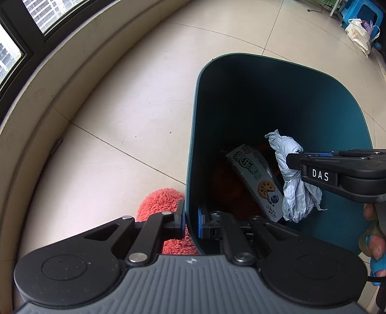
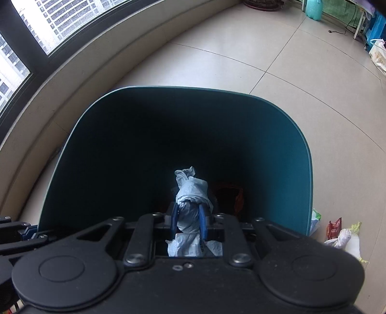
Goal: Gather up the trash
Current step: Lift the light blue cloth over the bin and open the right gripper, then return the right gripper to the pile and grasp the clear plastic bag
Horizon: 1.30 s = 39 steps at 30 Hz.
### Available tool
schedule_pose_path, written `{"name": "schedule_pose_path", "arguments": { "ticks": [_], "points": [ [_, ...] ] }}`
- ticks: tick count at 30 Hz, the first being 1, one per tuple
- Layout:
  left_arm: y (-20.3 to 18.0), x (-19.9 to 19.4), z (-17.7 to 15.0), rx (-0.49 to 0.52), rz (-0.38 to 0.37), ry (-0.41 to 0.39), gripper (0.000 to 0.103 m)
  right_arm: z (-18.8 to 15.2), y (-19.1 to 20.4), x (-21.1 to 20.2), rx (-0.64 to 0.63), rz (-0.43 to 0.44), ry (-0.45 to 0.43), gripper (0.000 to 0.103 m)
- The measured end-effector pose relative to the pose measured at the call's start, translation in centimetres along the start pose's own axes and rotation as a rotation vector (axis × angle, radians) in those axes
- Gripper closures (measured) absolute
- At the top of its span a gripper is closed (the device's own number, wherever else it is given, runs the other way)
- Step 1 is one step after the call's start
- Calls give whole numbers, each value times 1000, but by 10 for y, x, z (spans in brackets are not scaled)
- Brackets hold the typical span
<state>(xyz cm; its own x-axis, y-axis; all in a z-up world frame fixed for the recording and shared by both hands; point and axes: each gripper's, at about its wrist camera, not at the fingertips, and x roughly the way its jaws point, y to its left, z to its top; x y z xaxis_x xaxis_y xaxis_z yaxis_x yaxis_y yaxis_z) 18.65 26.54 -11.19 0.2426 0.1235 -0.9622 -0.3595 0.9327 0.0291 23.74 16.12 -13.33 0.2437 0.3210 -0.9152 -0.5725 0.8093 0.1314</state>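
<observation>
The left gripper (image 1: 191, 223) sits nearest in its own view, its two blue-padded fingers closed on the near wall of the one dark teal plastic trash bin (image 1: 241, 72), one finger outside the wall and one inside; the bin looks tilted toward the camera, its mouth open to both views. Under the outer finger lies one coral-red shaggy mat (image 1: 159, 200) on the pale tiled floor (image 1: 108, 145).

The right gripper (image 2: 188, 223) reaches in level from the right side of the left view, its fingers nearly closed on one crumpled pale blue plastic bag (image 2: 191, 190); the bag is pinched at its middle, a twisted end sticking forward past the fingertips and the rest bunched behind them; it hangs inside the bin's mouth, above the contents. The person's fingers (image 1: 375, 241) show at the right edge behind this gripper.

Deeper in the bin rests one white and green biscuit box (image 1: 255, 182), slanted, with a pie slice and blueberry printed on it; beside it something dark orange-brown, too dim to make out.

Outside the bin to the right, on the floor, lies a small heap of wrappers (image 2: 342, 234): one red, the others white and yellowish; their exact count is unclear. Farther off, one white carrier bag (image 1: 359, 35) leans at a blue plastic stool (image 1: 361, 12); a dark-framed window (image 2: 36, 31) runs along the curved sill.
</observation>
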Motion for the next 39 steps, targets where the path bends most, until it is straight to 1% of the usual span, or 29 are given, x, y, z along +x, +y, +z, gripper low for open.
{"name": "schedule_pose_path", "arguments": {
  "ticks": [3,7,12,15,21,22,23,25,27,32,35,39],
  "points": [
    [0,-1,0,4,0,-1,95,-1,1,9,7,-10,26,85],
    [0,0,0,1,0,1,95,-2,3,12,-1,-10,44,78],
    [0,0,1,3,2,1,95,1,8,8,-33,7,51,73],
    [-1,0,0,6,7,-1,95,0,9,-4,-47,26,35,69],
    [-5,2,-1,3,28,-1,94,-14,7,-52,-84,64,-23,68],
    [-5,2,-2,4,33,-2,94,-17,4,-60,-88,68,-34,66],
    [-6,2,-2,6,38,-3,94,-19,-2,-71,-86,74,-49,65],
    [-8,3,-3,9,47,-5,94,-21,-14,-84,-77,86,-70,57],
    [-9,4,-3,12,52,-7,94,-24,-27,-99,-64,109,-90,54],
    [-11,4,-4,14,63,-5,94,-37,-70,-129,-19,80,-140,49],
    [-11,4,-3,9,64,-3,94,-47,-104,-129,40,39,-142,46],
    [-13,4,-3,14,76,-2,94,-59,-146,-116,130,-5,-108,43]
  ]
}}
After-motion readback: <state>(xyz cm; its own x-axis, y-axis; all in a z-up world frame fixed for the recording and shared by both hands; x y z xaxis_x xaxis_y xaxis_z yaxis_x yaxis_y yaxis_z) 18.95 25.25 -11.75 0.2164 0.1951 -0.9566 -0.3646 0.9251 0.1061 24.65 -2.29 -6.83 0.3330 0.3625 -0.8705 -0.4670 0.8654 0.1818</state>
